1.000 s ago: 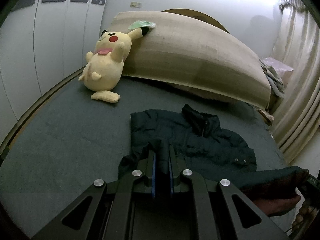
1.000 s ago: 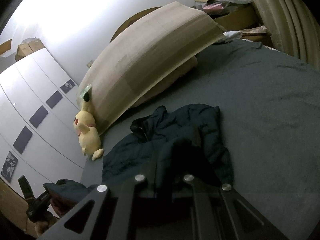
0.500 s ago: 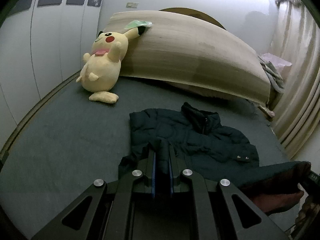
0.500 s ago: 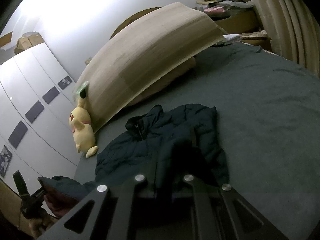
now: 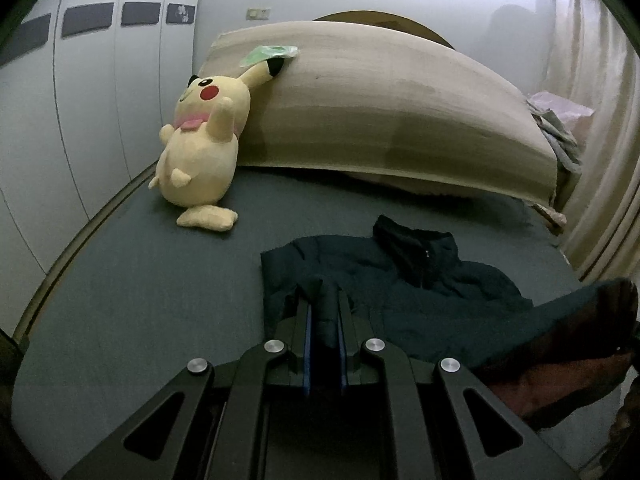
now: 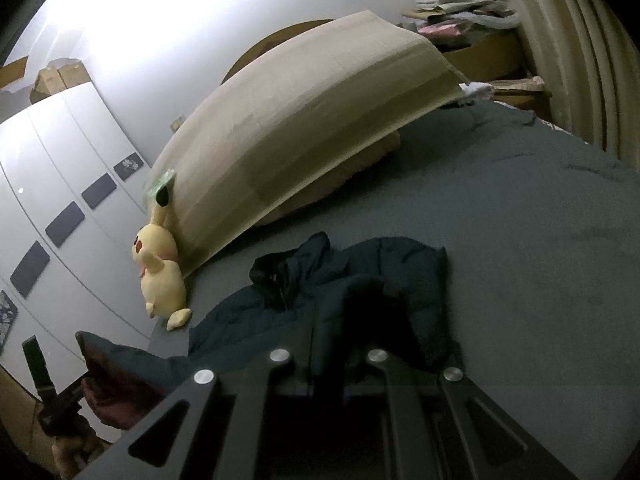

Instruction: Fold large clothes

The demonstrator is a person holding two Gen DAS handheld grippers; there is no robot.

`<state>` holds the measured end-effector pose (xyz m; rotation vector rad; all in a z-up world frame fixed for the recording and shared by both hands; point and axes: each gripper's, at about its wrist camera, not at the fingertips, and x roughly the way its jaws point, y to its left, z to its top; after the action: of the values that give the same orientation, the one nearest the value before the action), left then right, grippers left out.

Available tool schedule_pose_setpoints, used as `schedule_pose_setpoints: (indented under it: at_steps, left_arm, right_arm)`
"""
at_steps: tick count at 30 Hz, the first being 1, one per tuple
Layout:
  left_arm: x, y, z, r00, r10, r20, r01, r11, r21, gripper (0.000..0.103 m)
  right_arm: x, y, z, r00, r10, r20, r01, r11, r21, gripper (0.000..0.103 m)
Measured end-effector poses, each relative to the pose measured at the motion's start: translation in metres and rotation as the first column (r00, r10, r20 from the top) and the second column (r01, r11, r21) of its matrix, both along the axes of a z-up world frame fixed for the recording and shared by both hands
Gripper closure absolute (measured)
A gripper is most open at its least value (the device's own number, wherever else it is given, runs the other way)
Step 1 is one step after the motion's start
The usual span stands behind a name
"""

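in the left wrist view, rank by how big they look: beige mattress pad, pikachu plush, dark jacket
1. beige mattress pad
2. dark jacket, though it lies nearer the camera, so its lead over the plush is unsure
3. pikachu plush

White wardrobe [image 5: 100, 120], beige curtains [image 5: 600, 184], grey bed [image 5: 140, 300].
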<state>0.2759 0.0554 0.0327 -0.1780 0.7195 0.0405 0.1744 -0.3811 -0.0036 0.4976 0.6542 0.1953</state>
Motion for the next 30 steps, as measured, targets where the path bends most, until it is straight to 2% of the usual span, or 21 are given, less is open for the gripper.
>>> schedule_pose_setpoints:
  at_steps: [9,19,27,30]
  left_arm:
    - [0.029,0.0,-0.001,1.0,0.006,-0.012,-0.006,0.999,0.043,0.093]
    - [0.052,-0.004,-0.007,0.999,-0.013,-0.03,0.015,0.996,0.088,0.093]
    - [0.062,-0.014,0.008,0.997,-0.072,0.005,0.071,0.99,0.122,0.093]
    - [0.074,-0.012,0.01,0.997,-0.08,0.0,0.08,0.991,0.106,0.093]
  right_arm:
    - [0.034,0.012,0.016,1.0,0.002,0.014,-0.001,0.999,-0.05,0.094]
    - [0.06,0.021,0.019,1.0,-0.012,0.016,0.014,0.995,-0.103,0.094]
    - [0.079,0.013,0.021,0.998,-0.057,0.013,0.058,0.991,-0.116,0.094]
    - [0.09,0.01,0.021,0.997,-0.07,0.009,0.071,0.99,-0.122,0.094]
